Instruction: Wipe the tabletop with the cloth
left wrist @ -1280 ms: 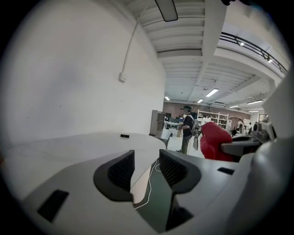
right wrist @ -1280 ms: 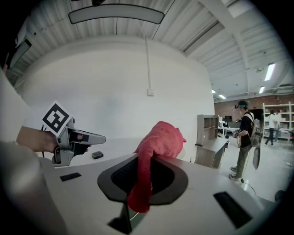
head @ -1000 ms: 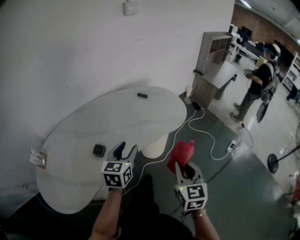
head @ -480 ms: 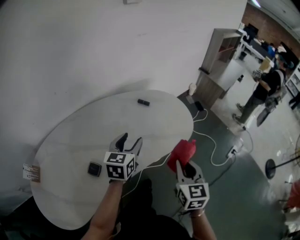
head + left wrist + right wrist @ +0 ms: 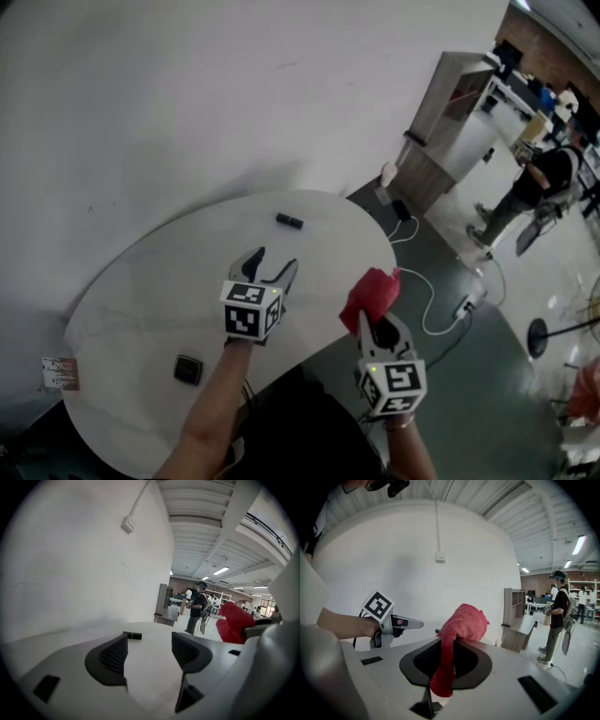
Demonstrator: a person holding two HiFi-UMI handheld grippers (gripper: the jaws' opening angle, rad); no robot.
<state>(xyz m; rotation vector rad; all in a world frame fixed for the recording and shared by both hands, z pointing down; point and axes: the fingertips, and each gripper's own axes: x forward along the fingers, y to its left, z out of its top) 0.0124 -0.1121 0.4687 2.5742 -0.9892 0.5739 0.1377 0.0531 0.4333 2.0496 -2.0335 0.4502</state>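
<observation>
A red cloth point(image 5: 369, 297) is bunched in my right gripper point(image 5: 379, 329), which is shut on it just off the right edge of the white oval tabletop point(image 5: 159, 281). In the right gripper view the red cloth point(image 5: 461, 631) sticks up from the jaws and a strip hangs down between them. My left gripper point(image 5: 269, 272) hovers over the middle of the table, its jaws opening with nothing between them. The left gripper view shows the two dark pads point(image 5: 113, 656) apart over the white tabletop point(image 5: 145, 665), with the red cloth point(image 5: 236, 623) at the right.
A small black bar point(image 5: 289, 220) lies near the table's far edge and a dark square device point(image 5: 188, 369) sits at the near left. A white cable point(image 5: 431, 319) runs over the floor. A person point(image 5: 536, 187) stands at the far right by a wooden cabinet point(image 5: 445, 122).
Both grippers have moved forward and farther over the table. The left gripper's jaws have spread wider. The red cloth stays in the right gripper.
</observation>
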